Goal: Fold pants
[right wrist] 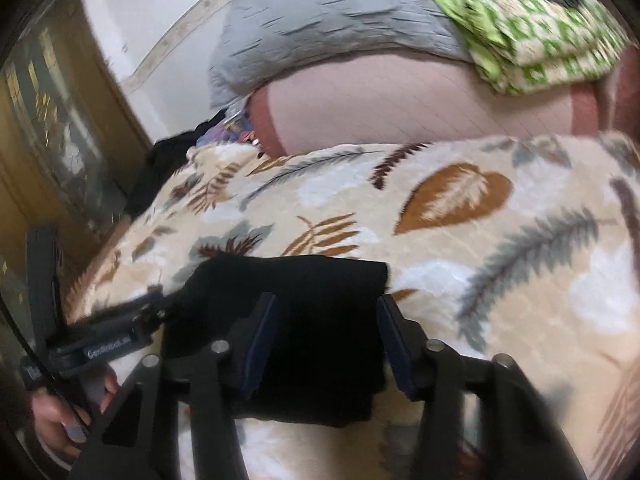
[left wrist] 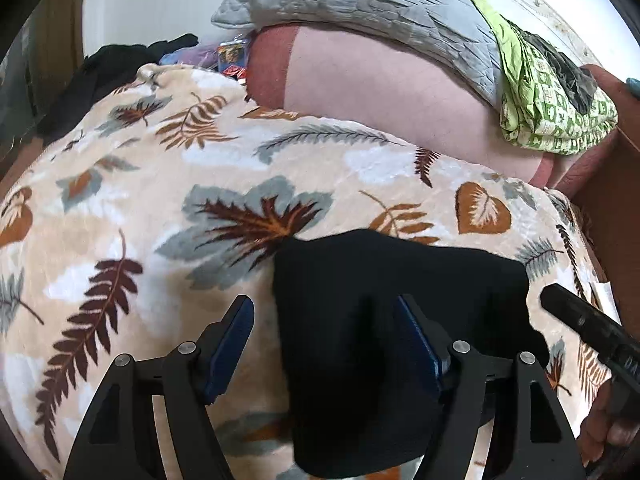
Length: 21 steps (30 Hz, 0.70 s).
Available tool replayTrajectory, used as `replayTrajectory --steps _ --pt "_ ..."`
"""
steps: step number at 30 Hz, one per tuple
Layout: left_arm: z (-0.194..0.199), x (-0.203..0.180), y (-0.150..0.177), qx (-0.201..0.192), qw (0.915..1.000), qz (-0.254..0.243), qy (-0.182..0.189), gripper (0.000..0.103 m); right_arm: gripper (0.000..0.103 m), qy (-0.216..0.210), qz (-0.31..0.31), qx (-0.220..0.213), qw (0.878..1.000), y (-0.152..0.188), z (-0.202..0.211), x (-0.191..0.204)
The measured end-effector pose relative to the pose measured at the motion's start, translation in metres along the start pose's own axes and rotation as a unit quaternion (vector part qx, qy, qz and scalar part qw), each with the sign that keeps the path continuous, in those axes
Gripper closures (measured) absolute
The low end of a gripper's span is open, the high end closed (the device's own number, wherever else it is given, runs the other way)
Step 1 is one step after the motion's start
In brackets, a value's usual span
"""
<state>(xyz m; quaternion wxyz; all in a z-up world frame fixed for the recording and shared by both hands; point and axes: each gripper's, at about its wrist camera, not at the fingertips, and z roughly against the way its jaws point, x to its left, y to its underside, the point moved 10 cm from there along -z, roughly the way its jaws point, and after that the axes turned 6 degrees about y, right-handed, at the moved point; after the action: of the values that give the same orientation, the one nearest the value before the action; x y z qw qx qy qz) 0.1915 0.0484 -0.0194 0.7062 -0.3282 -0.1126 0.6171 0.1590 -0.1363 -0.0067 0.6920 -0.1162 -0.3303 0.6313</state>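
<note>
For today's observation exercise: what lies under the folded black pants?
The leaf-print blanket shows all around the black pants and runs beneath them. That covered patch, and anything under it, cannot be seen.

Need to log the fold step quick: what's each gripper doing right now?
Left gripper: open, holding nothing; black pants lie beneath it.
Right gripper: open, pads clear of the pants.

I see the folded black pants [left wrist: 400, 288] as matt, dense cloth with no sheen. Under them the beige leaf-printed blanket [left wrist: 160, 208] looks plush and fleecy, faintly glossy on its pale patches. The grey quilted pillow [left wrist: 360, 4] is puckered, stitched fabric. My left tool [left wrist: 324, 344] is matt black plastic with blue rubbery pads and bright metal pins.
</note>
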Motion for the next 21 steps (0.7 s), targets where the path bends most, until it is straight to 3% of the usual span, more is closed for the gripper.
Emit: replayTrajectory --steps 7,12,21 --pt "-0.028 -0.003 -0.004 0.020 0.9995 -0.013 -0.020 0.031 0.058 0.020 0.044 0.021 0.999 0.010 -0.032 0.013" --pt "-0.053 0.000 -0.007 0.030 0.9992 -0.010 -0.024 0.020 0.057 0.047 0.049 0.042 0.997 0.024 -0.058 0.003" --pt "-0.055 0.002 -0.004 0.032 0.9992 -0.001 -0.023 0.019 0.055 0.038 0.044 0.024 0.998 0.020 -0.038 0.008"
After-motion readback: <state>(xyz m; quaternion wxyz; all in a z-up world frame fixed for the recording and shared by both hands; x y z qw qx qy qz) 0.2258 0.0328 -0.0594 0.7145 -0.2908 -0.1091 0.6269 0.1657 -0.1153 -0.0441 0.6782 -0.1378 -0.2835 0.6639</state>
